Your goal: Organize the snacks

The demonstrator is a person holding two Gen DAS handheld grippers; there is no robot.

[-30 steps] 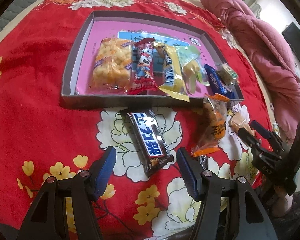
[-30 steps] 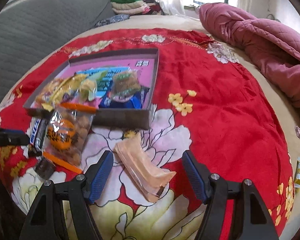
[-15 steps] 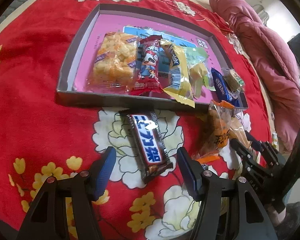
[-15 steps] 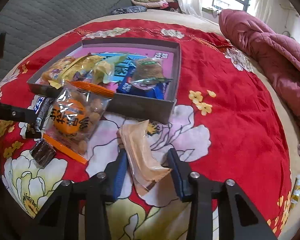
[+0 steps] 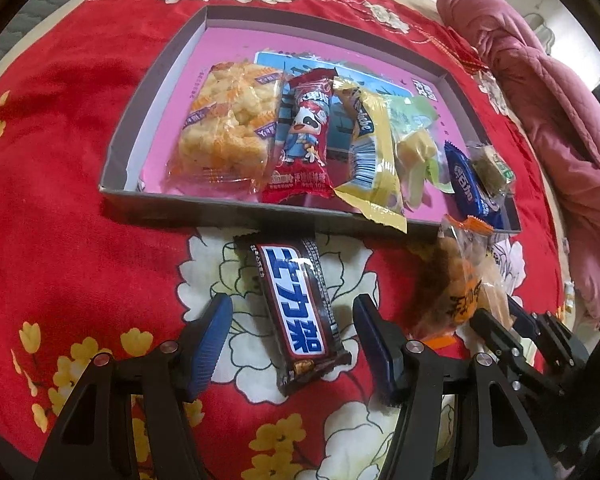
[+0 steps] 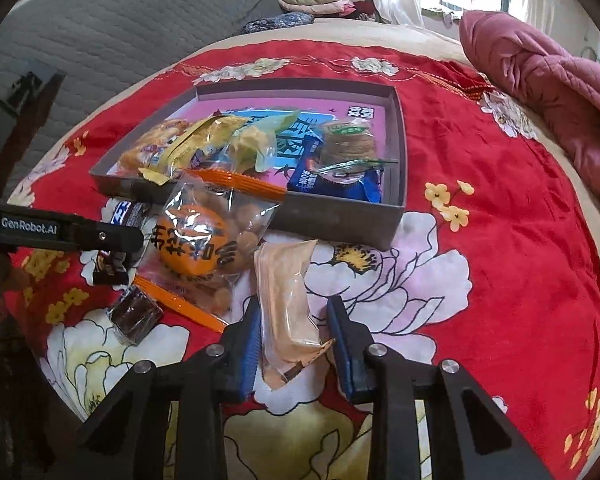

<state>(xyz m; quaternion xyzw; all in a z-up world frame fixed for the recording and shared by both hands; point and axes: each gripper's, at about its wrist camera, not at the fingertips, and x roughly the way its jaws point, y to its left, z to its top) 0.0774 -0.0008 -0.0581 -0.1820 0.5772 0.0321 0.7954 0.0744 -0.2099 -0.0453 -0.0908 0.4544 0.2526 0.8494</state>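
Straddling a dark chocolate bar (image 5: 298,312) with blue-and-white lettering, the left gripper (image 5: 292,332) has its jaws wide apart, touching neither side of the wrapper. The bar lies on the red floral bedspread (image 5: 60,240) just in front of the grey tray (image 5: 220,210), whose pink floor holds a row of packets. Right of the bar lies an orange-printed bag of nuts (image 6: 204,244). Beside it, the right gripper (image 6: 294,340) has its jaws narrowed around a tan wafer packet (image 6: 288,304), seemingly touching both edges.
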